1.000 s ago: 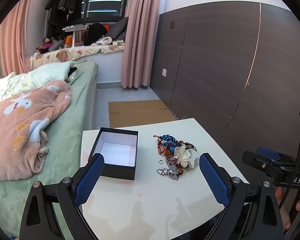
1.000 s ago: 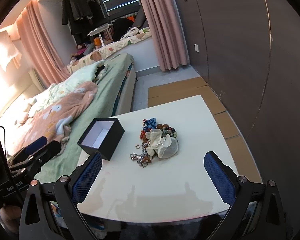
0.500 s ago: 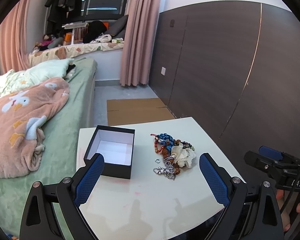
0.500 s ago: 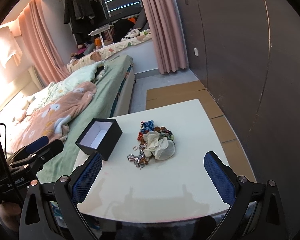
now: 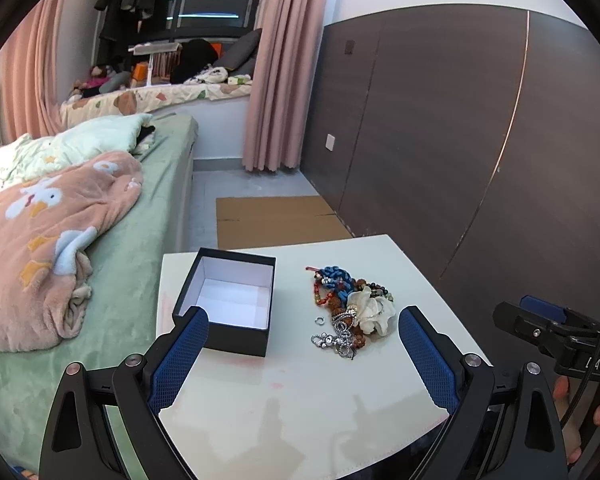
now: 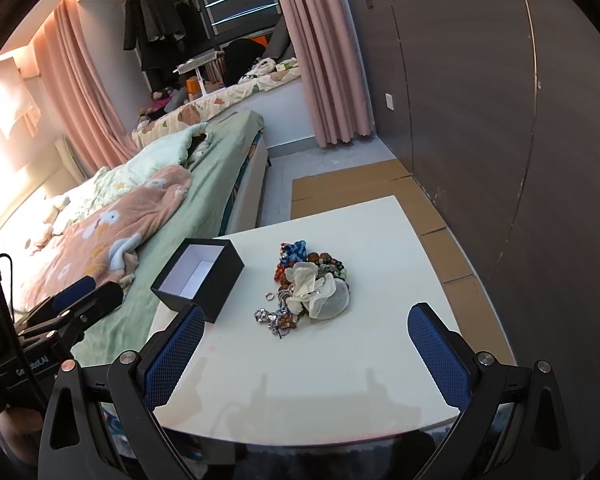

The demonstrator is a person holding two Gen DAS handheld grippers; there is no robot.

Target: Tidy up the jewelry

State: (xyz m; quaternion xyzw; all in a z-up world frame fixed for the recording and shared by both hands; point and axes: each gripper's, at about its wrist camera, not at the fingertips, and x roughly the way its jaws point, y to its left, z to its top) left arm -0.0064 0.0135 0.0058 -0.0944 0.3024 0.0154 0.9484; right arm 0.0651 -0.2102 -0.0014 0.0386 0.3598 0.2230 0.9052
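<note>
A pile of jewelry [image 5: 350, 306] lies on the white table [image 5: 300, 400]: blue braid, beads, silver chains, a white flower piece and a small loose ring [image 5: 319, 321]. It also shows in the right wrist view [image 6: 306, 288]. An open black box [image 5: 230, 300] with a white, empty inside stands left of the pile; it also shows in the right wrist view [image 6: 199, 276]. My left gripper [image 5: 303, 324] is open and empty above the table's near side. My right gripper [image 6: 306, 324] is open and empty, also short of the pile.
A bed [image 5: 80, 220] with a pink blanket runs along the table's left side. A dark wood wall [image 5: 460, 140] stands to the right. Flat cardboard [image 5: 276, 220] lies on the floor beyond the table. Each gripper shows at the edge of the other's view.
Both grippers have drifted slightly back from the table, so box and jewelry sit a little farther off. Both stay open. Nothing on the table has moved.
</note>
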